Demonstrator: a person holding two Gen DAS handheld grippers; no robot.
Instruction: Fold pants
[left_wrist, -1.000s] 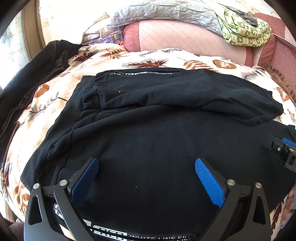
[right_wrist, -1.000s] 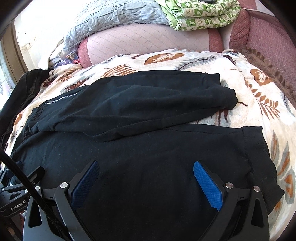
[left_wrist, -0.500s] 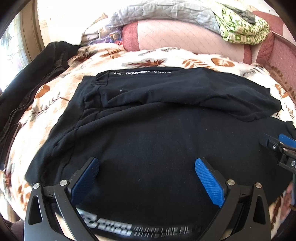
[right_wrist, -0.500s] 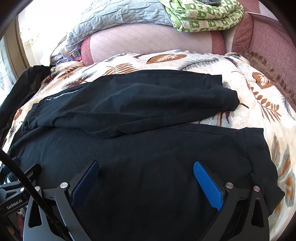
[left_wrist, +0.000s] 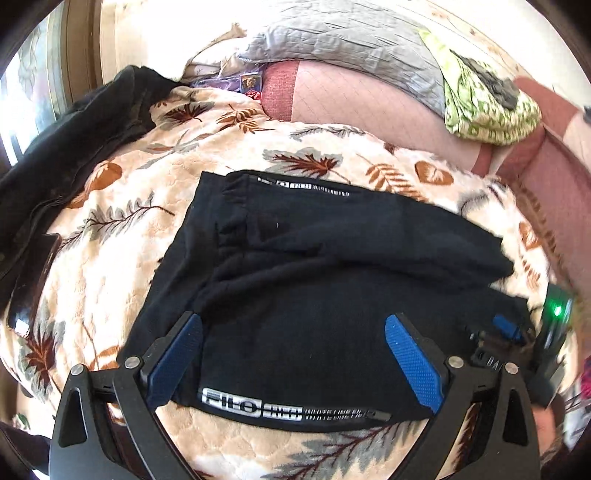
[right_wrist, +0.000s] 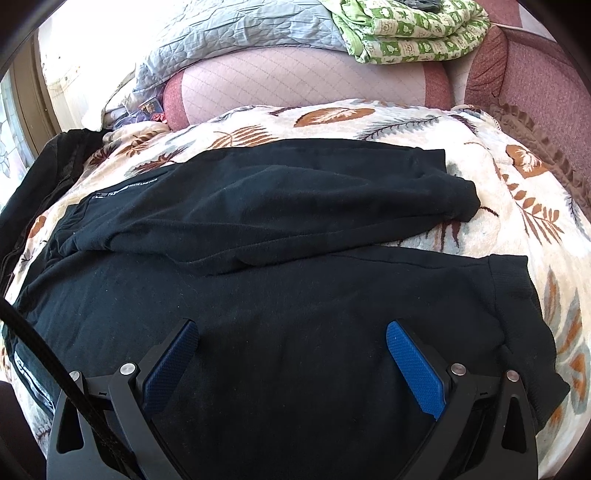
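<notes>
Black pants (left_wrist: 332, 295) are lying sideways across the blanket (left_wrist: 110, 258), waistband nearer the left gripper (left_wrist: 293, 354), cuffs nearer the right gripper (right_wrist: 291, 363); both are gaping wide, holding nothing.

The right gripper (left_wrist: 509, 332) shows blurred at the frame's edge — its jaws unreadable there.

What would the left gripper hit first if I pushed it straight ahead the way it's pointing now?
Most likely the black pants: the open left gripper points across the near leg, and the far leg lies folded just beyond. Past that comes the leaf-print blanket. Depth is unclear, so height above the fabric is uncertain.
</notes>
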